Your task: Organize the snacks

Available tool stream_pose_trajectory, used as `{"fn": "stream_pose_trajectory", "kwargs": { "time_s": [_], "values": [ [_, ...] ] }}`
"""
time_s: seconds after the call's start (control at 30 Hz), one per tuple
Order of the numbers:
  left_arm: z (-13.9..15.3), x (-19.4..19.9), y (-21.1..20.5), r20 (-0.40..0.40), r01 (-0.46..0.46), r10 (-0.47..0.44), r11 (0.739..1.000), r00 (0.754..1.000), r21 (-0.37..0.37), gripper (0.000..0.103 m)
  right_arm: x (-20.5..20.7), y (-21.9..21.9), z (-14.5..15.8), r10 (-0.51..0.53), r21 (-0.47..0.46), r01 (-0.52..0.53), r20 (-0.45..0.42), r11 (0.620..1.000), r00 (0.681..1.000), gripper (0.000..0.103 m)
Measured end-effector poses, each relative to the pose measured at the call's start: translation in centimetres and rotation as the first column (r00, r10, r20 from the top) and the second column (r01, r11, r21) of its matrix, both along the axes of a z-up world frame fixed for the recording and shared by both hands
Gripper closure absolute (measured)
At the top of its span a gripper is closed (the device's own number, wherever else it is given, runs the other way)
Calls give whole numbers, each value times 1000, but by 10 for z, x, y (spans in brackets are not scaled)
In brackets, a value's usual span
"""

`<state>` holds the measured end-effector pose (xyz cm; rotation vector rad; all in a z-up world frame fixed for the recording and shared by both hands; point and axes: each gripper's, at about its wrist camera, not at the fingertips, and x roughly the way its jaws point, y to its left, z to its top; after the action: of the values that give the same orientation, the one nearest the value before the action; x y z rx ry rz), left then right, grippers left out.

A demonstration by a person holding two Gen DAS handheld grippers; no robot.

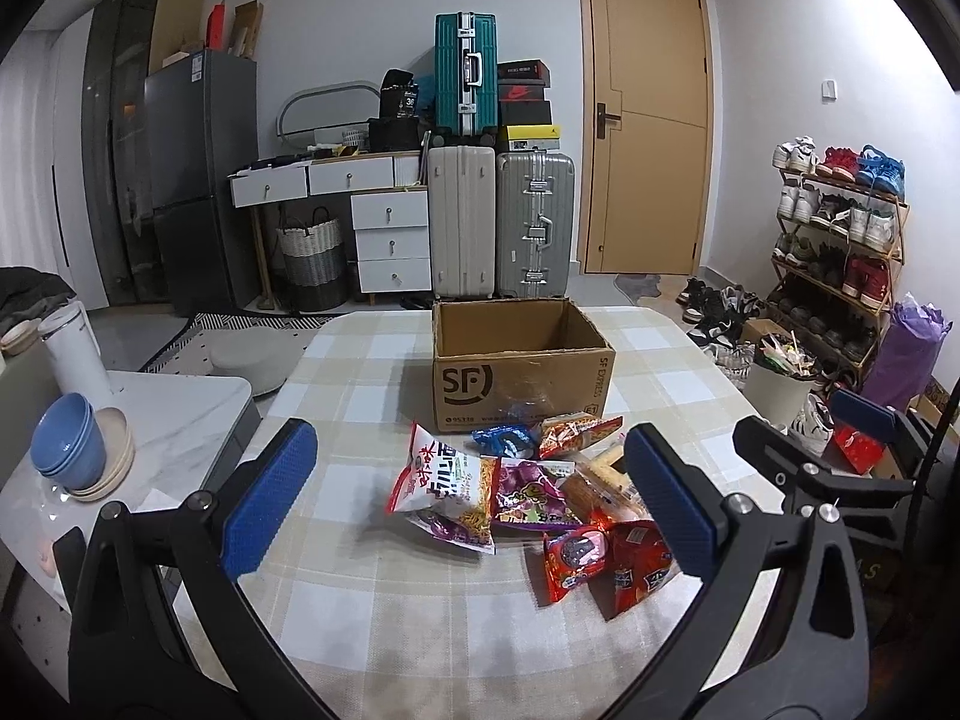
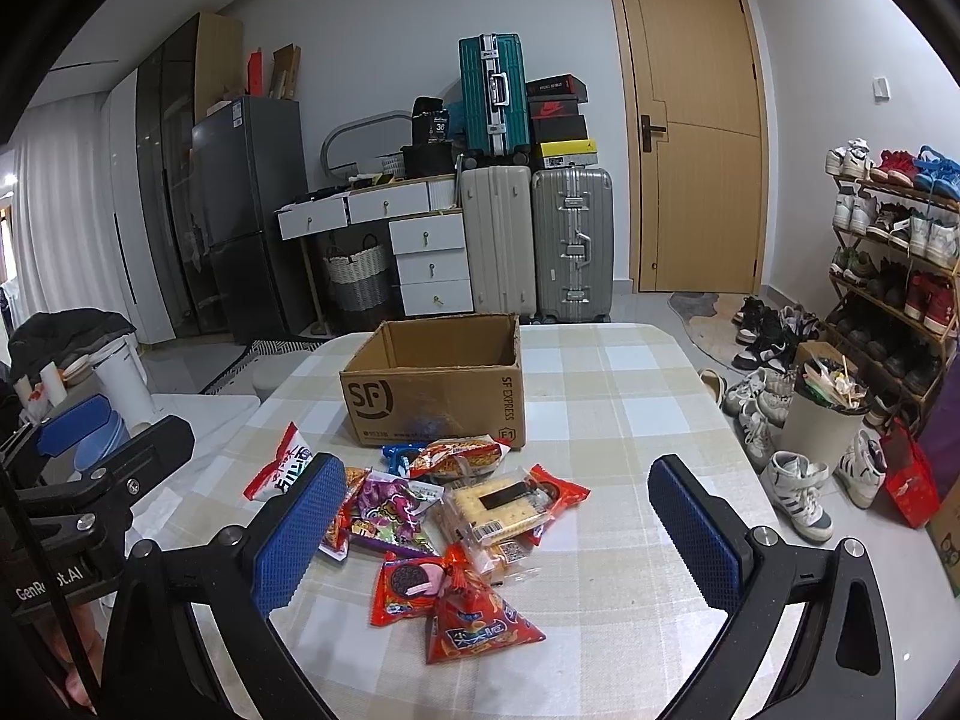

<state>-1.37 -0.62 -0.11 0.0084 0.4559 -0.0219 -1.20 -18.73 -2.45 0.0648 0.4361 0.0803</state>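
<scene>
Snack packets (image 2: 432, 516) lay heaped on the checked tablecloth (image 2: 630, 420), just in front of the open cardboard box (image 2: 438, 396). You held the left gripper (image 1: 462, 498) and right gripper (image 2: 498, 528) above them, jaws spread, gripping nothing.

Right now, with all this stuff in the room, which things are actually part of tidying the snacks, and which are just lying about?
Part of the job:
- snack pile
- cardboard box, open, behind the pile
- left tongs, open
- right tongs, open

Just lying about:
- suitcases
- shoe rack
- blue bowls
- bin
- fridge
</scene>
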Motion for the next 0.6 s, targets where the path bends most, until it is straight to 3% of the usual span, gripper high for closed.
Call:
{"fn": "stream_pose_trajectory", "kwargs": {
  "time_s": [0.6],
  "values": [
    [-3, 6, 8, -24, -30, 30, 1000, 999, -3, 0, -3, 1, -2, 4, 3, -4, -5, 1000, 1000, 0]
  ]
}}
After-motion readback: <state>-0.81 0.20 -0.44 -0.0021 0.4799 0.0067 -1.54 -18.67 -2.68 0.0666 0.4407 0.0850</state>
